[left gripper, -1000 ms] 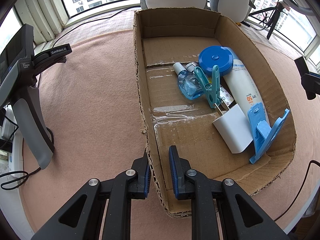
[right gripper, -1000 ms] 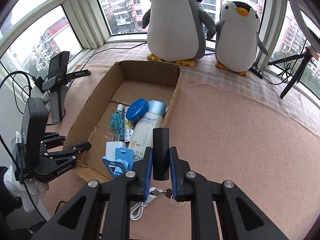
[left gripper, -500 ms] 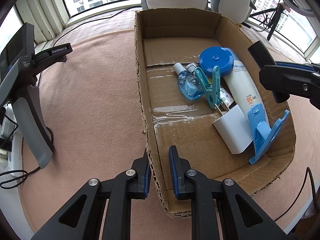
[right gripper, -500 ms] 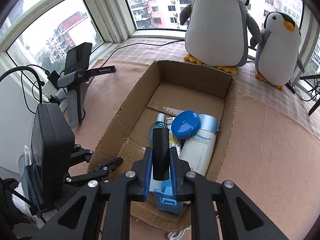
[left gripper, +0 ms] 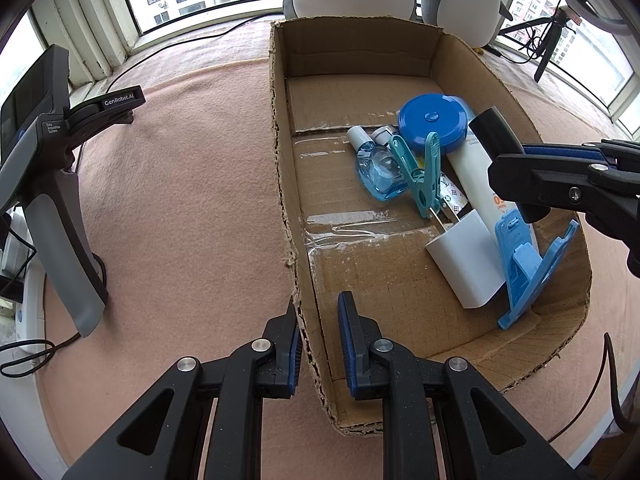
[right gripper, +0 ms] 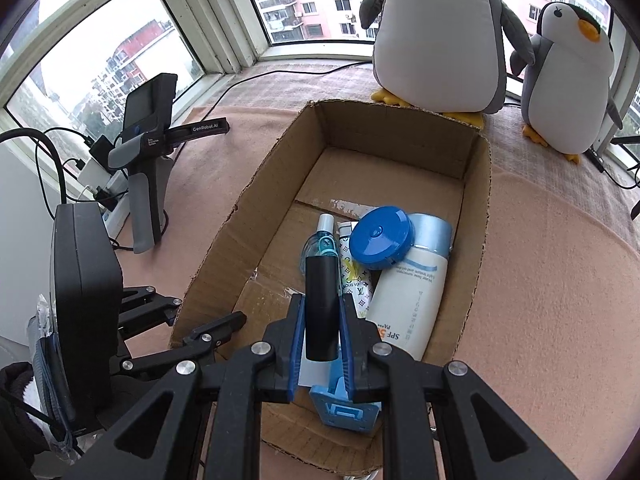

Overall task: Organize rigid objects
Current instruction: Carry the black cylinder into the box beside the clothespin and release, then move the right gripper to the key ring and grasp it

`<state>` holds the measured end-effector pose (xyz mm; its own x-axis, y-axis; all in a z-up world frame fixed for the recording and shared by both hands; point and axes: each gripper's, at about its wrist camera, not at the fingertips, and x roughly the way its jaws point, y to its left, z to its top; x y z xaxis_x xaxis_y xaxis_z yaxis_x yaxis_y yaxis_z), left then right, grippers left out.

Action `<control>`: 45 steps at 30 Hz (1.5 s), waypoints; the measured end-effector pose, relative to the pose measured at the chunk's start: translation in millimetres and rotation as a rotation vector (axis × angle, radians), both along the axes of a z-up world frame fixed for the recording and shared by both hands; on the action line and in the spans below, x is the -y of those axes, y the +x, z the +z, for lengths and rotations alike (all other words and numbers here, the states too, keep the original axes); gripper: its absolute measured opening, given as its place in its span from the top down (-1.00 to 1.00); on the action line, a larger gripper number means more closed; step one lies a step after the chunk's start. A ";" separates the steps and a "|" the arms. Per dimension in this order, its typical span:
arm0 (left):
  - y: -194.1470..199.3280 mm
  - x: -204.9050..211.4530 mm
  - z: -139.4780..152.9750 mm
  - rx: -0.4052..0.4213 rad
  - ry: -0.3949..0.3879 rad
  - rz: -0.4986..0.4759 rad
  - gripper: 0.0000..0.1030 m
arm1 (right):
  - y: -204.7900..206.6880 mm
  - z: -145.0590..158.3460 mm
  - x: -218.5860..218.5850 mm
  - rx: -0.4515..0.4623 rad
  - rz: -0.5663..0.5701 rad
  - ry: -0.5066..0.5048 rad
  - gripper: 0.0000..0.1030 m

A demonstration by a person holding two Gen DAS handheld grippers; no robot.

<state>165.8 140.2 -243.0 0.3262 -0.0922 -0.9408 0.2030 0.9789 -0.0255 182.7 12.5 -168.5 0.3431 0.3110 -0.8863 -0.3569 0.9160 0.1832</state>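
A cardboard box lies on the pink cloth. Inside lie a white sunscreen bottle, a round blue case, a small blue bottle, a teal clothespin, a white charger and a blue clip stand. My left gripper straddles the box's near left wall, its jaws close on either side of it. My right gripper is shut on a black cylinder and holds it above the items in the box; the cylinder also shows in the left wrist view.
A spare grey handheld gripper on a stand is left of the box. Two plush penguins sit behind the box by the windows. Cables run along the sill, and a tripod stands at the far right.
My right gripper has carried the black cylinder from outside the box's right side to over the items inside it. My left gripper has stayed on the box wall.
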 end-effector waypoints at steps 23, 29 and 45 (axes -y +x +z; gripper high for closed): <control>-0.2 -0.2 -0.1 0.002 0.001 -0.002 0.65 | -26.5 41.1 39.4 0.073 -0.084 -0.012 -0.11; -0.2 -0.7 0.3 0.005 -0.001 -0.005 0.65 | -51.7 77.2 69.2 0.120 -0.141 0.005 -0.11; -1.8 0.4 0.6 0.010 0.003 -0.018 0.65 | -127.1 133.8 111.1 0.205 -0.199 -0.010 -0.11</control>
